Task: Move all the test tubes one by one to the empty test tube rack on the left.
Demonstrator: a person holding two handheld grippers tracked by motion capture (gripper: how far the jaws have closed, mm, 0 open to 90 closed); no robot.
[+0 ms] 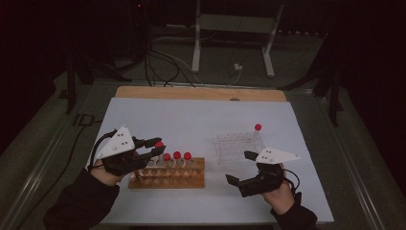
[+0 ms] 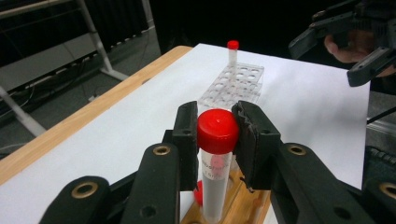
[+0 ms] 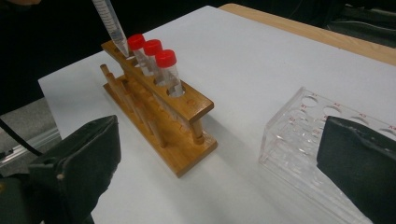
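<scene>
Left gripper (image 2: 217, 140) clamped on red-capped tube (image 2: 216, 161), upright, tip just above wooden rack (image 3: 161, 116); clear rack (image 1: 238, 145) lies rightward, beside the open right gripper (image 1: 242, 167).

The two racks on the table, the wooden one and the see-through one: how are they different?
The wooden rack is brown, with one row of holes holding three red-capped tubes; the clear plastic rack is a see-through grid of many holes holding one tube at a back corner. The wooden rack stands by the left gripper, the plastic one by the right gripper. Both stand on the white sheet.
</scene>
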